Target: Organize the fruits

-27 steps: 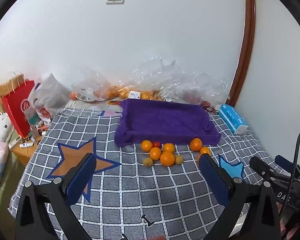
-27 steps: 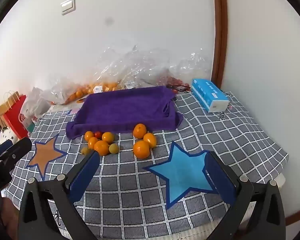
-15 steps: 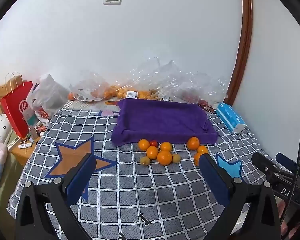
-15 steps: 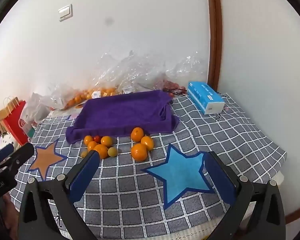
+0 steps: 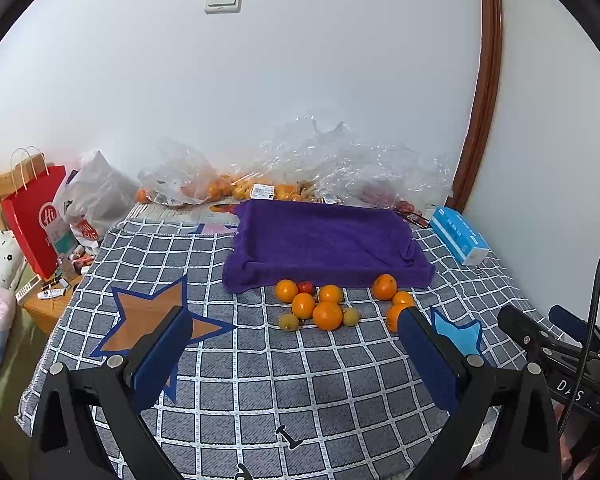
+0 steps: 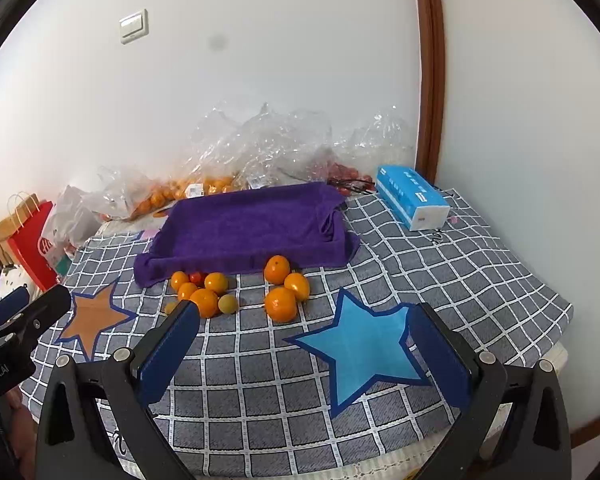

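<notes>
Several oranges [image 5: 327, 315] [image 6: 281, 304], a small red tomato [image 5: 306, 287] [image 6: 196, 277] and small yellow-green fruits [image 5: 288, 321] [image 6: 227, 303] lie loose on the checked cloth in front of a tray covered by a purple towel [image 5: 324, 236] [image 6: 252, 224]. My left gripper [image 5: 296, 350] is open and empty, above the cloth short of the fruit. My right gripper [image 6: 304, 344] is open and empty, above the blue star, near the right group of oranges.
Clear plastic bags [image 5: 312, 164] with more oranges lie against the wall behind the tray. A blue tissue box [image 5: 458, 236] [image 6: 412, 197] sits at the right. A red paper bag [image 5: 34, 220] and clutter stand off the left edge. The other gripper shows at each view's side.
Both grippers have drawn back and risen slightly, so the fruit and tray look a little farther away. Nothing on the cloth has moved.
</notes>
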### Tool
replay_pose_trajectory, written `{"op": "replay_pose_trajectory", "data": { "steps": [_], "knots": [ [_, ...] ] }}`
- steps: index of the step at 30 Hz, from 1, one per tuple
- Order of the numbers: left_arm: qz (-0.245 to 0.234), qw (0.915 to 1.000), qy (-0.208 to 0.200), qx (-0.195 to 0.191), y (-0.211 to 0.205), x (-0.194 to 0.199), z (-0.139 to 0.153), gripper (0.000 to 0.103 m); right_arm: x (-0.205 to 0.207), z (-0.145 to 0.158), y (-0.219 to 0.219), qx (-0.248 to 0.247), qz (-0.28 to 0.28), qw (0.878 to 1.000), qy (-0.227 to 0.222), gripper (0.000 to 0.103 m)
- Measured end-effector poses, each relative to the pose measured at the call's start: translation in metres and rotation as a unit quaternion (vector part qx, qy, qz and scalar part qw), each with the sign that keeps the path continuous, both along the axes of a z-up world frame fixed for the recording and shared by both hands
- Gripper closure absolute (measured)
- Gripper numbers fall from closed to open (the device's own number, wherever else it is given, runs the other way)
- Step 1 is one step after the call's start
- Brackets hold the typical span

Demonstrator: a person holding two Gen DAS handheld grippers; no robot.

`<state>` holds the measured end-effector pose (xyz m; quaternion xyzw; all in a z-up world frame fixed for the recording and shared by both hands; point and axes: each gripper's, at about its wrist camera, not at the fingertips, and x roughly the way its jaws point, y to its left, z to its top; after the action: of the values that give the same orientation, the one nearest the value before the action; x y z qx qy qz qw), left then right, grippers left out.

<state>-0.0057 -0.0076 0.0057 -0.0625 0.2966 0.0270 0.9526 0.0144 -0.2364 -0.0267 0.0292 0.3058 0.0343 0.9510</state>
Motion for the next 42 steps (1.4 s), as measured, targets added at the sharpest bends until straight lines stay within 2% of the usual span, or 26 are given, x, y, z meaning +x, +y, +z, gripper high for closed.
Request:
{"op": "replay_pose_trajectory", "data": {
  "steps": [42],
  "knots": [
    [0.003, 0.9999, -0.009, -0.004, 0.001, -0.009, 0.0039, 0.0, -0.0064, -0.0003, 0.0099, 0.004, 0.012, 1.0, -0.006, 0.0]
  ]
}}
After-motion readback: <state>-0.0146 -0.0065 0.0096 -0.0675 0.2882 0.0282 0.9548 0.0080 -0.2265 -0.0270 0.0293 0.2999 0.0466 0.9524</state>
